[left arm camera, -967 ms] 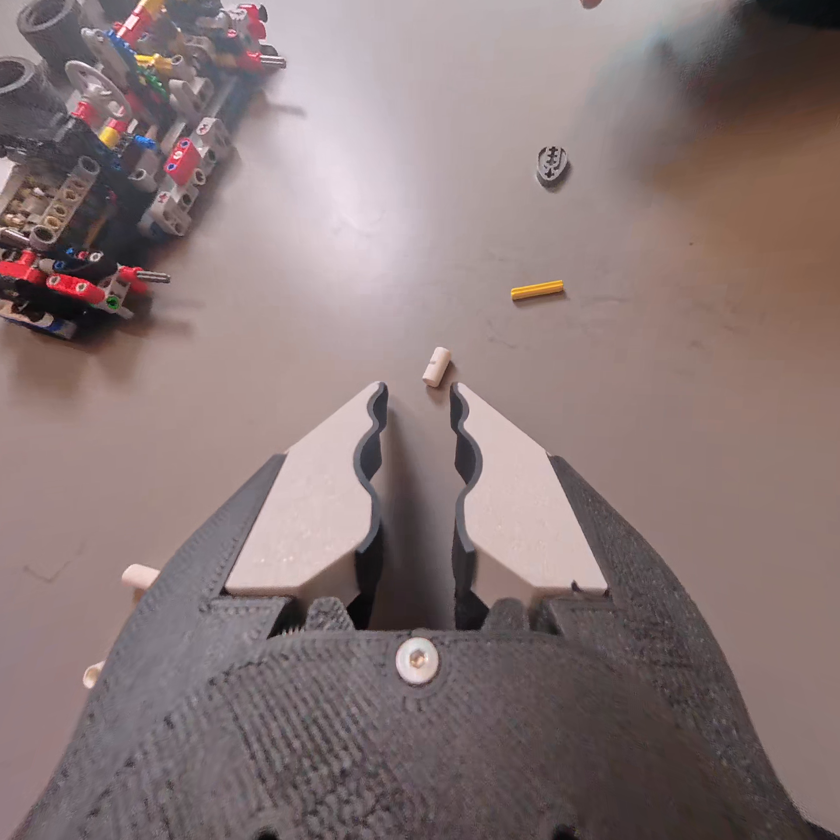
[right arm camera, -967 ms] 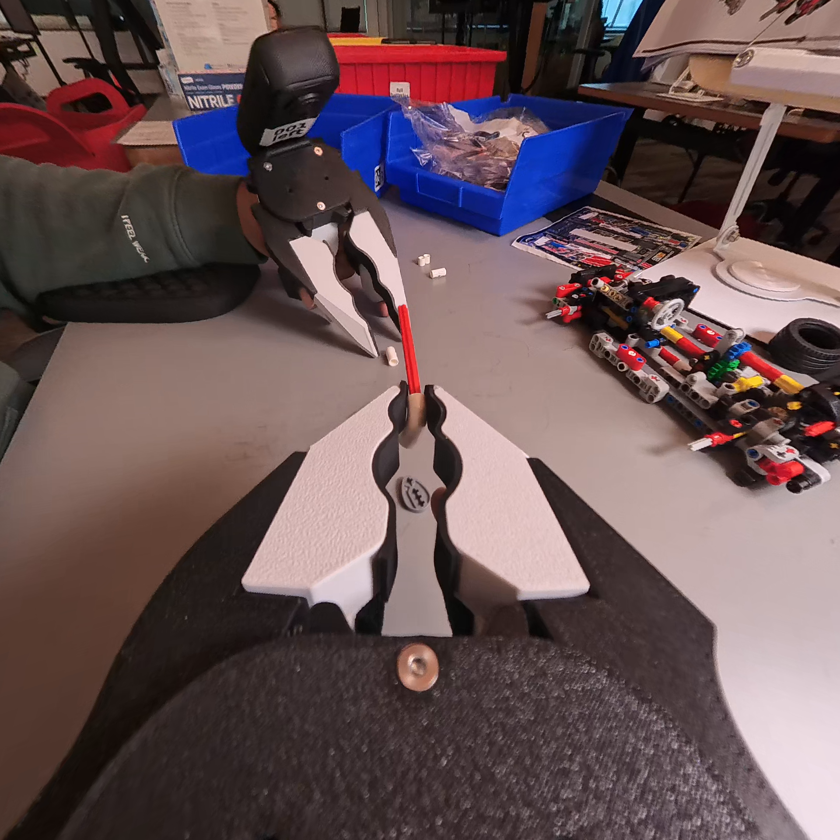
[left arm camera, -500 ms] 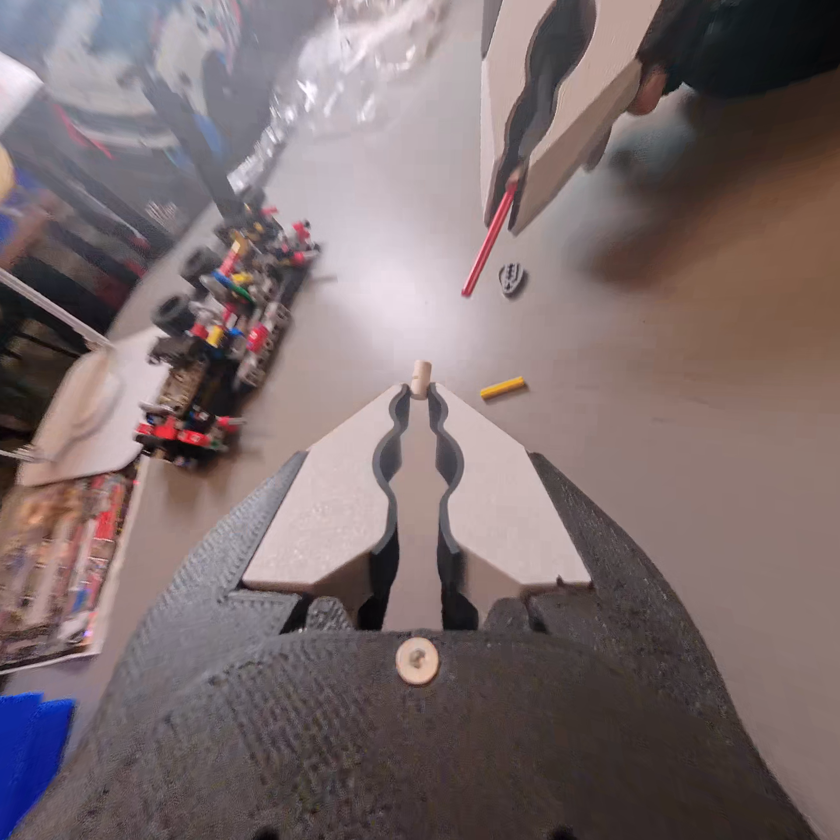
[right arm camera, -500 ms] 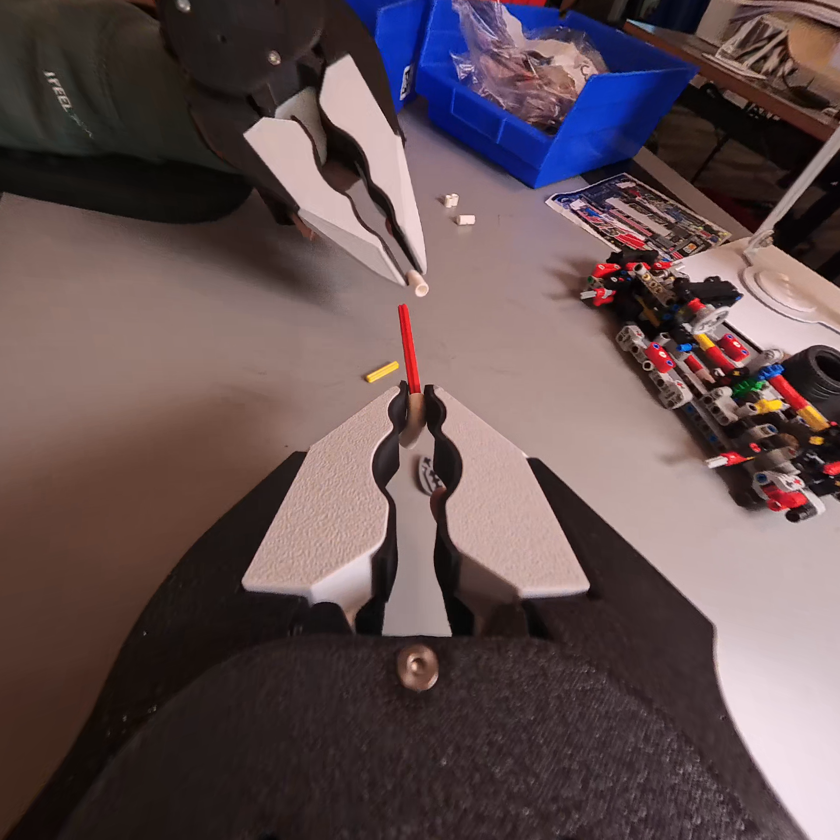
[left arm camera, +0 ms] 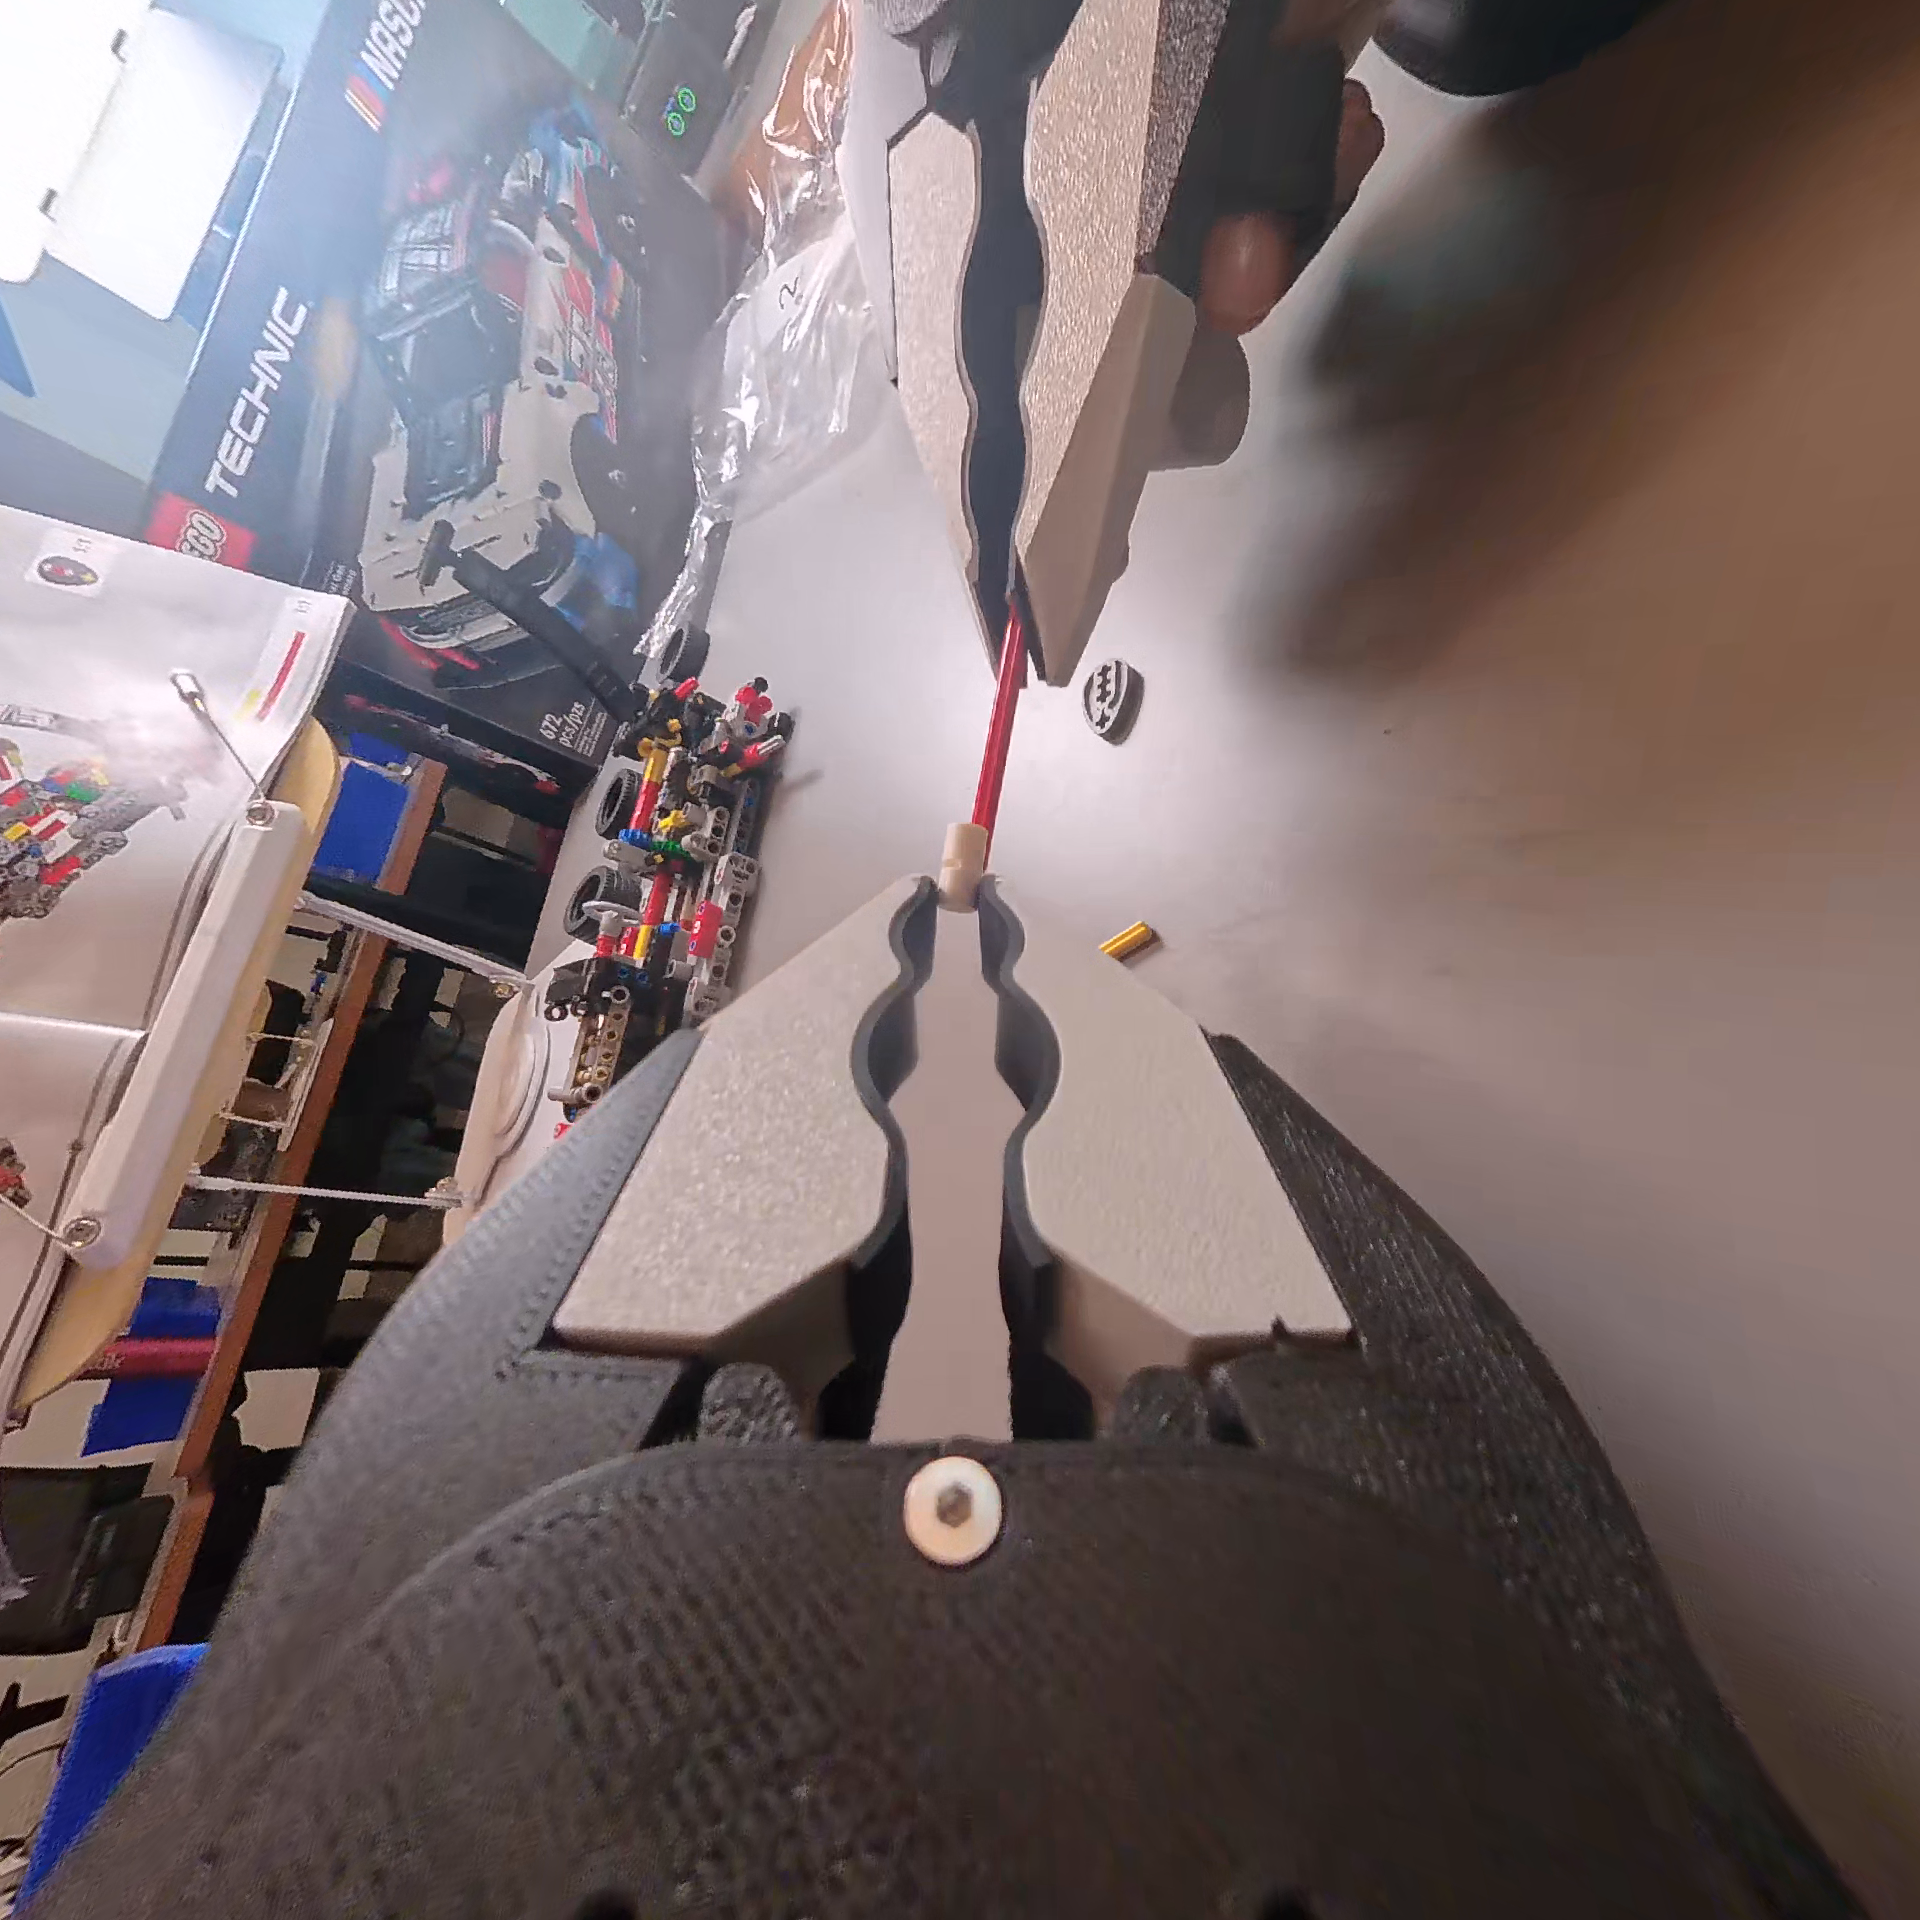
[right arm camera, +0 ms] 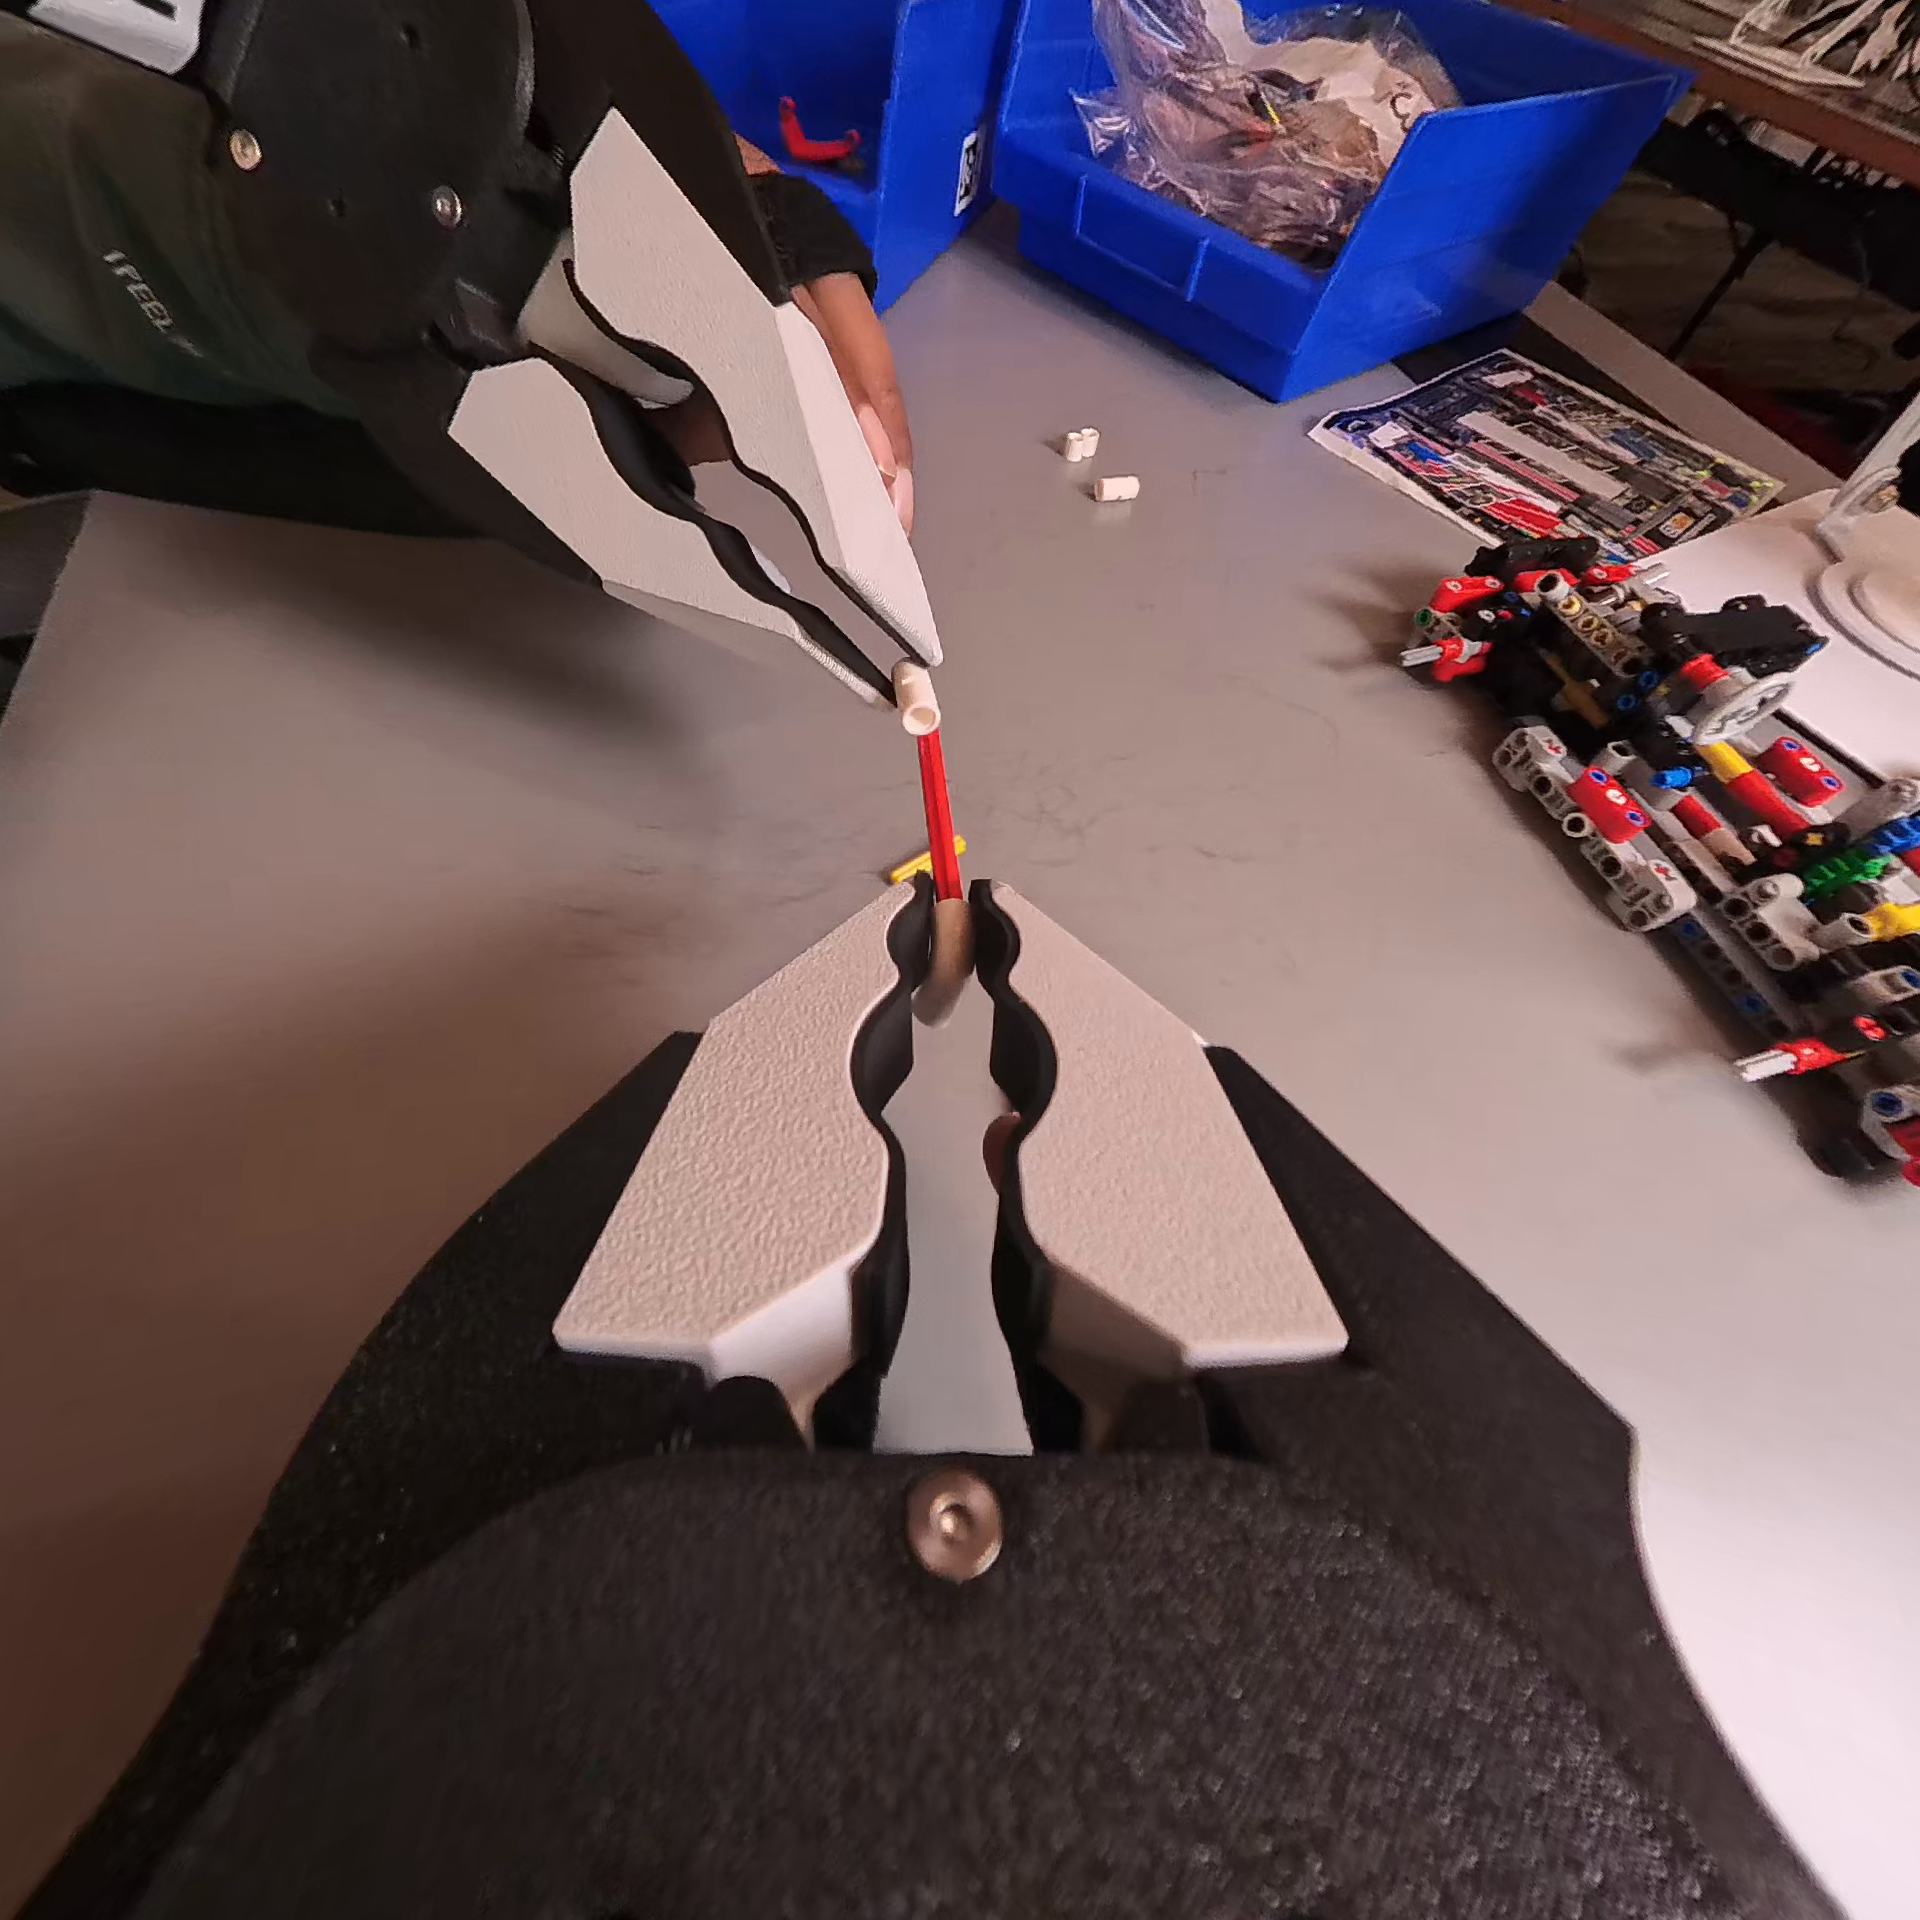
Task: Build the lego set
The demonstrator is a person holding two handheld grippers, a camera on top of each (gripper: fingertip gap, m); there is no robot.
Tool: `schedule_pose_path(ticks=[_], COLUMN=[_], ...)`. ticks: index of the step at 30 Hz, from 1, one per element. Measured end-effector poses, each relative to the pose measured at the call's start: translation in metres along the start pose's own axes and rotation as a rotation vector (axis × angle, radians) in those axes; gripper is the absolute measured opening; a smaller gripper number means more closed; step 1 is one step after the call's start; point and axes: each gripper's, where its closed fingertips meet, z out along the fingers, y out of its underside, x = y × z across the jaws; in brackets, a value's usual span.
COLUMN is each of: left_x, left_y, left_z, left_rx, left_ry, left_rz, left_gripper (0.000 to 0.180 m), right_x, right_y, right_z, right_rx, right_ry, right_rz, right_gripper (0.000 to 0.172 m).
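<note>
One grey table (right arm camera: pixel 1299 1195) is seen, and places are given from the partly built brick car chassis (right arm camera: pixel 1704 790) lying on it. Behind the chassis two blue bins (right arm camera: pixel 1299 281) are stood side by side, one of them filled with clear plastic bags (right arm camera: pixel 1247 114); one printed instruction sheet (right arm camera: pixel 1538 457) is laid between the bins and the chassis. In the left wrist view one large product box (left arm camera: pixel 416 364) with a car pictured on it is seen beyond the chassis, and two loose black tyres (left arm camera: pixel 623 831) are set against the chassis side.

Two grippers are held over the bare table beside the chassis. The left gripper (left arm camera: pixel 958 883) is clamped on one small white tubular connector (left arm camera: pixel 961 857), both tips pressed against it. The right gripper (right arm camera: pixel 943 904) is closed on one tan sleeve (right arm camera: pixel 945 971) from which one red axle (right arm camera: pixel 938 805) is projected. The far end of the axle is met by the open end of the white connector; whether it is entered cannot be told.

On the table, well apart from the chassis, one short yellow axle (left arm camera: pixel 1130 942) is seen below the red axle, one dark oval toothed piece (left arm camera: pixel 1110 701) beside the right gripper's tips, and three more white connectors (right arm camera: pixel 1096 462) toward the bins.
</note>
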Motion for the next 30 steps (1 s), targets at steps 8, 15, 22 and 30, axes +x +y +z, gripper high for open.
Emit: schedule_pose_path(ticks=[8,15,22,30], left_x=[-0.003,-0.009,-0.004,-0.006], left_y=[-0.004,0.006,0.0,0.001], left_z=[-0.001,-0.004,-0.003,-0.004], left_rx=[-0.002,-0.02,-0.004,-0.002], left_ry=[-0.038,-0.062,-0.047,-0.055], left_rz=[0.032,0.028,0.033,0.023], left_gripper=[0.005,0.005,0.005,0.005], right_x=[-0.004,0.001,-0.003,-0.002], right_y=[-0.008,-0.017,-0.014,-0.014], right_z=[-0.001,-0.01,-0.006,-0.008], right_rx=[0.028,0.081,0.061,0.064], right_ry=[-0.022,-0.028,-0.04,-0.044], right_rz=[0.052,0.097,0.088,0.102], right_gripper=[0.005,0.005,0.005,0.005])
